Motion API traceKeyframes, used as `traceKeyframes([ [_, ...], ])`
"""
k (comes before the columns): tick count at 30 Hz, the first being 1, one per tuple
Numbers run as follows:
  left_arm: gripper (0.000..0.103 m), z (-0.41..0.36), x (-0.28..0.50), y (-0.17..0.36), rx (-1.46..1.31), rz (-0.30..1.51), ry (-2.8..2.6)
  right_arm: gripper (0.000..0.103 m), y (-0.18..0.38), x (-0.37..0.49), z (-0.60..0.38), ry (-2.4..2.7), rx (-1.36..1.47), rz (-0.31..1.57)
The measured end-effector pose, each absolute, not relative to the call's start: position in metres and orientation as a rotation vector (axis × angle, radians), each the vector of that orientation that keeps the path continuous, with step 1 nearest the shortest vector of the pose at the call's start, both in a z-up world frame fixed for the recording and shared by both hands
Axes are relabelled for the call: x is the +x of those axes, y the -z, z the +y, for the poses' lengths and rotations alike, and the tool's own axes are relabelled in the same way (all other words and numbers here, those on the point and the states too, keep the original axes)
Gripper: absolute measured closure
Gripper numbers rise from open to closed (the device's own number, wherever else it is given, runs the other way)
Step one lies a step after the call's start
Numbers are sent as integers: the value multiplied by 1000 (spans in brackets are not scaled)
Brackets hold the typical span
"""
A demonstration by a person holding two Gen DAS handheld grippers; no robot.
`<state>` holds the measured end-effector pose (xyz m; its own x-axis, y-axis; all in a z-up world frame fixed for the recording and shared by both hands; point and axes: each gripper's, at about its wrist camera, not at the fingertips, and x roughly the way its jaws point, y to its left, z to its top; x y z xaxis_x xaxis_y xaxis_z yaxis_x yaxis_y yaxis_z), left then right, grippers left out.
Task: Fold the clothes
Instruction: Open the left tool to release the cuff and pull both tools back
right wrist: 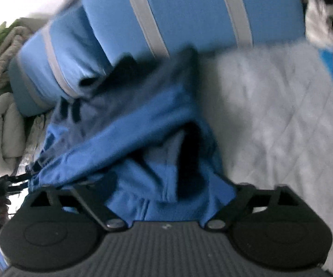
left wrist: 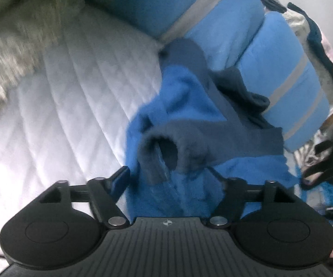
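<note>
1. The blue garment (left wrist: 185,106) lies crumpled on the white quilted bed cover (left wrist: 74,97), bunched against the blue pillows with grey stripes (left wrist: 293,80) at about 1 o'clock in the left wrist view.
2. In the right wrist view the same garment (right wrist: 143,124) fills the centre, pillows (right wrist: 189,11) at 12 o'clock, bare quilt (right wrist: 281,115) from 2 to 4 o'clock.
3. My left gripper (left wrist: 173,180) has its fingers spread fairly wide. The cloth sits in the gap below them, and I see no pad pressing on it, so I read it as holding nothing.
4. My right gripper (right wrist: 155,191) is spread wide, with cloth draped between and over the linkage. No pinch is visible, though the fingertips are hidden by the fabric.
5. Handling, my judgement: soft, light, floppy fleece or knit. No stiffness, it sags and drags and won't hold a crease unless pressed flat. Not fragile. Fuzzy surface should grip the pads well.
6. There is a darker slate-blue band (left wrist: 212,133) with a rolled tube-like opening (left wrist: 164,147) at 6 o'clock of the heap, likely a cuff, hem or collar. Can't tell which; the picture is blurred.
7. Where I'd grip: thick seamed edges such as that band or the corners, one per gripper and well apart, so the cloth hangs open rather than in a wad.
8. Risks: pinching two layers at once, and snagging the pillows when I lift.
</note>
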<state>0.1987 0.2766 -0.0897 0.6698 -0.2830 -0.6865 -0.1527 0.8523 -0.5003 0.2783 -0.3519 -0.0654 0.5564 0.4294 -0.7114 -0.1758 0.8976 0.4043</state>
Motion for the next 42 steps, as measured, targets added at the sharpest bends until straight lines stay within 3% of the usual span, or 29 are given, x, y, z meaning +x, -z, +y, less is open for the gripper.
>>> traceKeyframes([
  [7, 24, 277, 153, 17, -419, 730, 20, 0, -28, 233, -364, -334, 169, 683],
  [17, 20, 279, 69, -93, -424, 544, 117, 0, -142, 172, -425, -413, 448, 543],
  [25, 17, 280, 27, -165, -437, 373, 195, 0, -217, 128, -453, -426, 460, 372],
  [28, 9, 279, 12, -187, -443, 298, 207, 0, -237, 116, -461, -438, 479, 345],
  [30, 0, 279, 4, -196, -445, 260, 205, 0, -243, 109, -464, -435, 475, 335],
  [36, 0, 269, -9, -204, -392, 266, 197, 0, -251, 91, -467, -414, 442, 335],
  [42, 0, 251, -14, -153, -331, 438, 239, 0, -211, 82, -450, -358, 305, 399],
])
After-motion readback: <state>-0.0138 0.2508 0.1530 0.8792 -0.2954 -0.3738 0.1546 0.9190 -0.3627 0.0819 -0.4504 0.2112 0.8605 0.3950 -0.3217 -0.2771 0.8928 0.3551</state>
